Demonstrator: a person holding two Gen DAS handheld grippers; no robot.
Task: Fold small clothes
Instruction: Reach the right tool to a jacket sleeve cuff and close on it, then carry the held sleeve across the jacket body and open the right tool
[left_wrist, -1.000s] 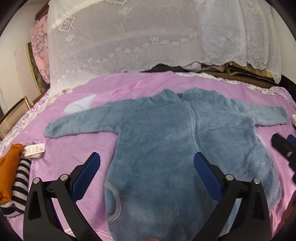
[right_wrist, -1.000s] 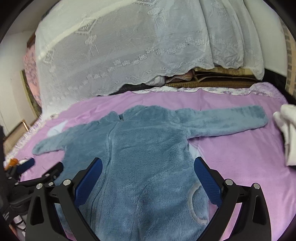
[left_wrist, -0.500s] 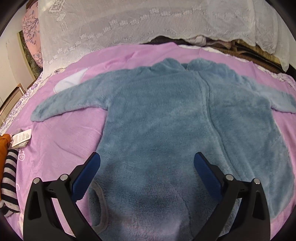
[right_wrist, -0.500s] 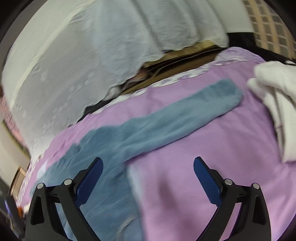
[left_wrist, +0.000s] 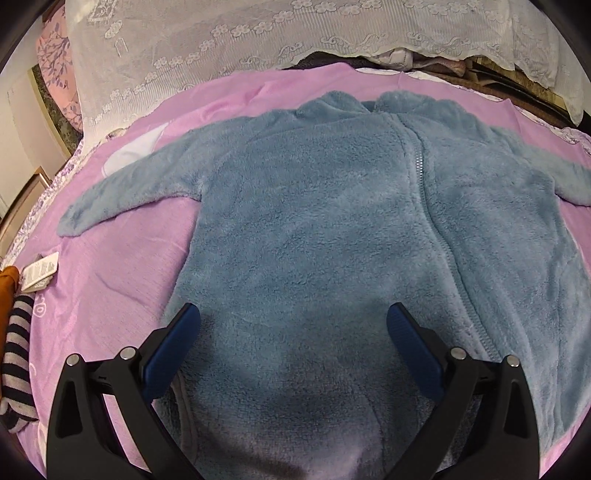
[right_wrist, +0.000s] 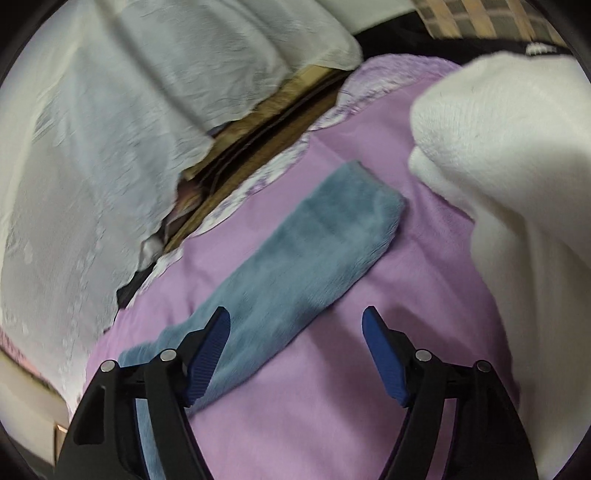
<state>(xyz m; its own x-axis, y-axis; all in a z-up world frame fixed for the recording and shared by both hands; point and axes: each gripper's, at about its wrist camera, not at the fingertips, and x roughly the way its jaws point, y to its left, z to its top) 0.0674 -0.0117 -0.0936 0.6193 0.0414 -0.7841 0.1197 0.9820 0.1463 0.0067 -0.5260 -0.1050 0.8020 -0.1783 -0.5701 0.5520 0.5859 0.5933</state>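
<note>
Blue fleece onesie (left_wrist: 332, 229) lay spread flat on the bed (left_wrist: 110, 295); its sleeve (right_wrist: 314, 240) was approached by the closing, empty right gripper (right_wrist: 295, 332), next to be gripped; left gripper (left_wrist: 293, 343) was held apart.

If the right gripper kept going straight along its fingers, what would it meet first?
Probably the blue fleece sleeve lying flat on the pink bed sheet. The right gripper is closing with nothing gripped; the sleeve runs up from its left finger, so bare sheet could come first. Depth is unclear.
</note>
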